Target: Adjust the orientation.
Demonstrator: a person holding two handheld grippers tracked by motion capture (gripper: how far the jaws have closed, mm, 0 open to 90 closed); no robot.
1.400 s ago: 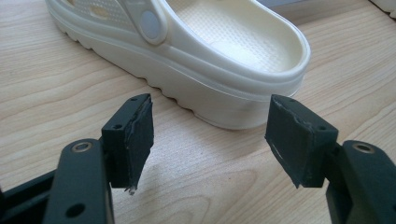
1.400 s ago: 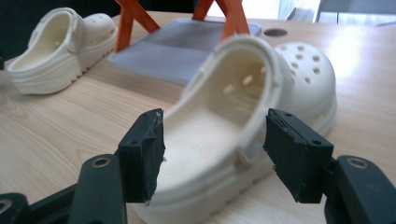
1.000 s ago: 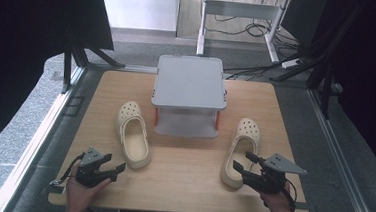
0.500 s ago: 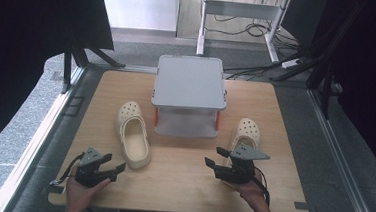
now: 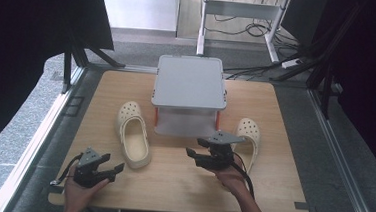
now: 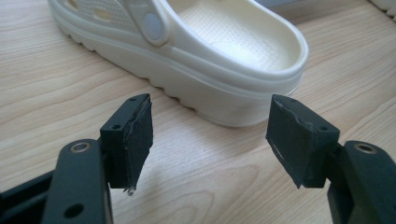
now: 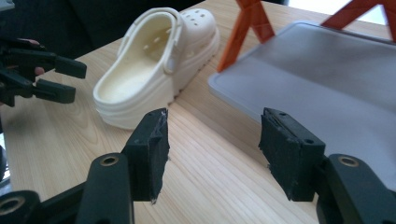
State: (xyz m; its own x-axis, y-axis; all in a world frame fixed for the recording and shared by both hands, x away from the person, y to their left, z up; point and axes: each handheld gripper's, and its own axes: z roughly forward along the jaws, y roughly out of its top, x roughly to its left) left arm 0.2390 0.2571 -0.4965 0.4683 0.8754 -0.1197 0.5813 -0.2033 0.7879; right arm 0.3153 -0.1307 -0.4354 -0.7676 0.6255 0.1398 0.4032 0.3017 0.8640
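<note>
on the wooden table (image 5: 270, 192) two cream clogs lie either side of a grey two-tier rack (image 5: 190, 81) with orange legs. the left clog (image 5: 133, 140) sits left of the rack, toe pointing far and heel toward the near edge; the right clog (image 5: 246, 140) lies just right of the rack's near corner, also toe far.

the left gripper (image 5: 114, 169) rests at the near left of the table, held in a hand (image 5: 82, 191), its jaws spread wide and holding nothing. in the left gripper view the heel of the left clog (image 6: 233, 60) lies just beyond the two pads (image 6: 135, 135), apart from them, with bare wood between.

the right gripper (image 5: 190, 155) hovers in front of the rack's lower shelf, between the two clogs, with the right clog partly behind it. its jaws have just been closing a little (they are nonetheless far apart) and nothing lies between them; the pads press on nothing. in the right gripper view its jaws point across the table toward the left clog (image 7: 154, 65), well apart from it, with the rack's grey lower shelf (image 7: 327, 79) at the right and the left gripper (image 7: 77, 80) farther off at the left edge.
</note>
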